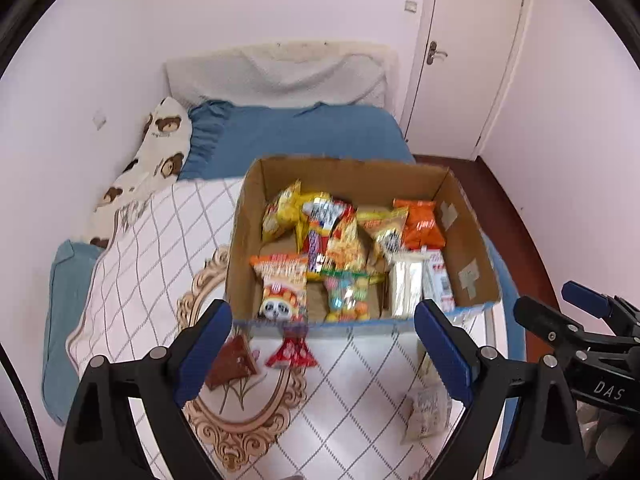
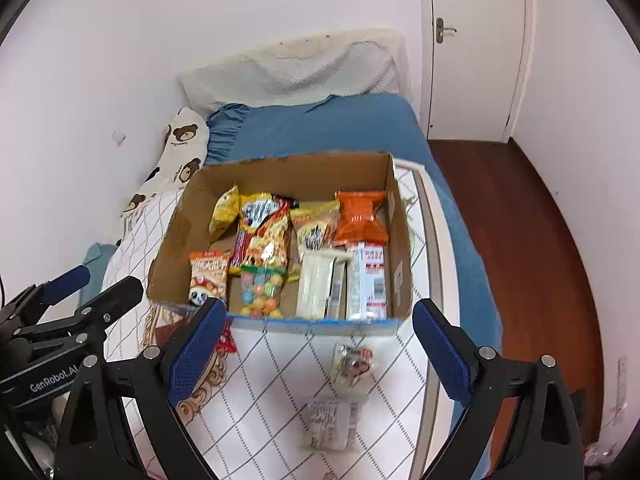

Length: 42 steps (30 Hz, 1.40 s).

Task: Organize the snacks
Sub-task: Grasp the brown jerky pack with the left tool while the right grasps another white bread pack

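Observation:
A cardboard box (image 1: 472,248) (image 2: 400,240) sits on the bed, holding several snack packets: yellow, orange, white, a panda bag and a bag of coloured balls. On the blanket before it lie a brown packet (image 1: 232,362), a red packet (image 1: 291,354), a pale packet (image 1: 428,412) (image 2: 334,424) and a small clear packet (image 2: 354,362). My left gripper (image 1: 324,344) is open and empty above the brown and red packets. My right gripper (image 2: 316,344) is open and empty above the clear and pale packets.
The bed has a white checked blanket (image 2: 280,392), a blue sheet (image 1: 312,136) and a bear-print pillow (image 1: 160,148). An ornate oval frame print (image 1: 240,416) lies under the left packets. A wood floor (image 2: 528,240) and a white door (image 2: 476,48) are to the right.

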Each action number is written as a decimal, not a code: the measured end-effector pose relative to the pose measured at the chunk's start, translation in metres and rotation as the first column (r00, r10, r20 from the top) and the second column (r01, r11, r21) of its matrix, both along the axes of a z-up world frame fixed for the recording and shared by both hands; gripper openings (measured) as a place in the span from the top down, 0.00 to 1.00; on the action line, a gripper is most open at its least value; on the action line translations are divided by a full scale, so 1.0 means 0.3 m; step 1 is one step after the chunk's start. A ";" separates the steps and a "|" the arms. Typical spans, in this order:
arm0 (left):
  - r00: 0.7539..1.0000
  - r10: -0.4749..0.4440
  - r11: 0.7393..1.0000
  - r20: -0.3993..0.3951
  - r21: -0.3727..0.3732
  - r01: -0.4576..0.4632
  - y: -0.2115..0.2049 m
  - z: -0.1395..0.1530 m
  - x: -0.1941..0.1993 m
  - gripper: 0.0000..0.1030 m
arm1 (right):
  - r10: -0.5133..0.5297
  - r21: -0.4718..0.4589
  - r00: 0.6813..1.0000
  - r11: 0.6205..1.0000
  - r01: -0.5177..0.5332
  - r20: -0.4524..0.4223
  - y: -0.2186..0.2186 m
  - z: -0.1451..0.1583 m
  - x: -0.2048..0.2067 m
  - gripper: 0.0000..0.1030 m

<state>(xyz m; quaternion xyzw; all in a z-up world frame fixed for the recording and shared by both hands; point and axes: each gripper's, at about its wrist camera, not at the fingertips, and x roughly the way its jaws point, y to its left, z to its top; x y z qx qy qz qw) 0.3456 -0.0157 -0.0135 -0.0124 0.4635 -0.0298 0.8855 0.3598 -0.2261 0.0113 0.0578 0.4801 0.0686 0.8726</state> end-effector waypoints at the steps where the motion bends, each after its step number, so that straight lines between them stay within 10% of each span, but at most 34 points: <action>1: 1.000 0.003 1.000 -0.015 -0.002 -0.003 0.009 -0.022 -0.012 0.09 | -0.010 0.003 1.000 1.000 0.010 -0.020 -0.011 -0.031 -0.015 0.06; 19: 0.913 0.171 0.979 -0.371 0.167 -0.116 0.218 -0.632 -0.195 0.09 | -0.285 -0.022 0.825 0.949 0.315 -0.487 -0.292 -0.906 -0.264 0.00; 29: 0.891 0.217 0.969 -0.399 0.198 -0.147 0.354 -0.647 -0.160 0.09 | -0.254 0.038 0.813 0.947 0.319 -0.524 -0.323 -0.977 -0.282 0.02; 32: 0.894 0.203 0.970 -0.400 0.210 -0.127 0.379 -0.641 -0.132 0.09 | -0.250 0.060 0.857 0.950 0.308 -0.450 -0.311 -0.876 -0.313 0.29; 42: 0.900 -0.055 0.913 -0.433 0.344 0.221 0.293 -0.684 0.049 0.09 | -0.201 0.258 0.883 0.908 0.330 -0.423 -0.135 -0.715 -0.296 0.29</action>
